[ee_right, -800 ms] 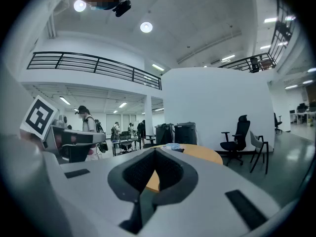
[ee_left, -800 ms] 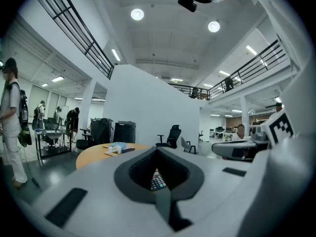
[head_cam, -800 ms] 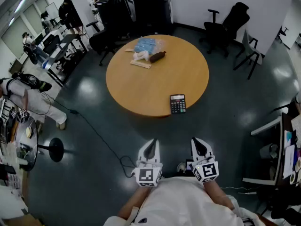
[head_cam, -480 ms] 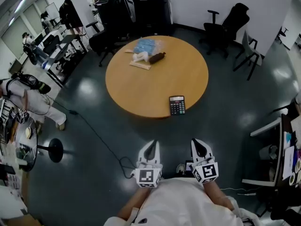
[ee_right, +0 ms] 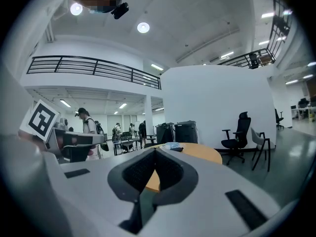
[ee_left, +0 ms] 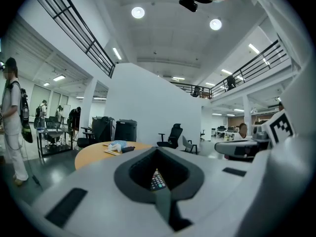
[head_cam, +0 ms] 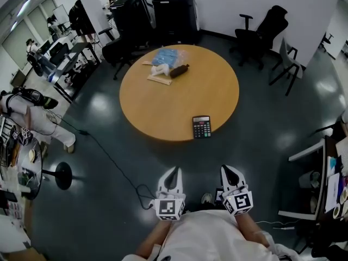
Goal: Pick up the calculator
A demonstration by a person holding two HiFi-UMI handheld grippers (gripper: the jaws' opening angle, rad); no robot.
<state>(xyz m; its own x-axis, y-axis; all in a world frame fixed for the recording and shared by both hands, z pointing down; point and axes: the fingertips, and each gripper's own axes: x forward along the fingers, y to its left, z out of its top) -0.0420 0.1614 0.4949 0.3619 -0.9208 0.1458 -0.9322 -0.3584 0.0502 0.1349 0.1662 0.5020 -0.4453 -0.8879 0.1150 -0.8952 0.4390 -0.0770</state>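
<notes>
A black calculator lies flat near the front edge of the round wooden table, face up. Both grippers hang low in front of the person's body, over the dark floor and well short of the table. My left gripper has its jaws together on nothing, and so does my right gripper. In the left gripper view the calculator shows through the gap behind the closed jaws of the left gripper. The right gripper view shows the right gripper aimed at the table's edge.
At the table's far side lie a blue plastic bag, a dark bottle and a white item. Office chairs and black bins stand behind. A cable crosses the floor at left. People stand by desks at far left.
The table and calculator have drifted slightly down and left in the head view, a little nearer to the grippers. Both grippers stay shut and held low.
</notes>
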